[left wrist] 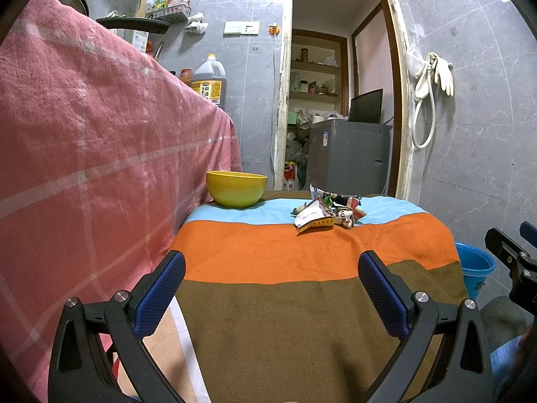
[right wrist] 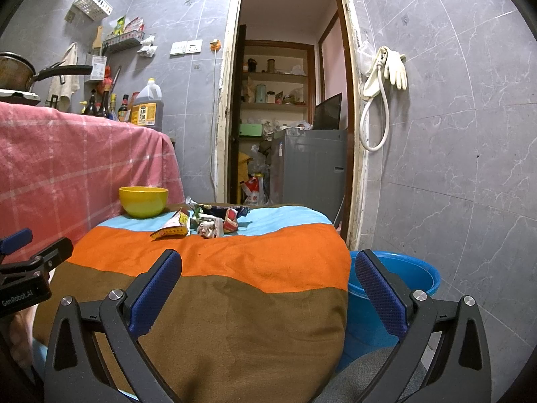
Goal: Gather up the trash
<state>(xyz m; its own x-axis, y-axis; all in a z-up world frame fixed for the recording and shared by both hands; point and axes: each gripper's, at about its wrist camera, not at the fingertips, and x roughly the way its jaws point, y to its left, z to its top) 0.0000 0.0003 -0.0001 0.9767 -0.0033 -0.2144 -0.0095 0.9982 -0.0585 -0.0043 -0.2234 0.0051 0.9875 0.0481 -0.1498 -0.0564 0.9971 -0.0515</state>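
A heap of crumpled snack wrappers (left wrist: 327,211) (right wrist: 204,221) lies on the far light-blue band of the striped cloth (left wrist: 302,302) (right wrist: 235,302). A yellow bowl (left wrist: 236,188) (right wrist: 143,201) stands to their left. My left gripper (left wrist: 272,288) hovers open over the brown near band, well short of the wrappers, nothing between its fingers. My right gripper (right wrist: 268,288) is also open and empty, hanging over the cloth's right edge and a blue basin (right wrist: 399,282) (left wrist: 475,268) on the floor.
A pink checked cloth (left wrist: 84,134) (right wrist: 67,154) covers a higher counter on the left, with bottles, an oil jug (right wrist: 147,107) and a pan on it. Behind the table an open doorway shows a grey washing machine (right wrist: 308,164). Rubber gloves and a hose (right wrist: 386,77) hang on the tiled wall.
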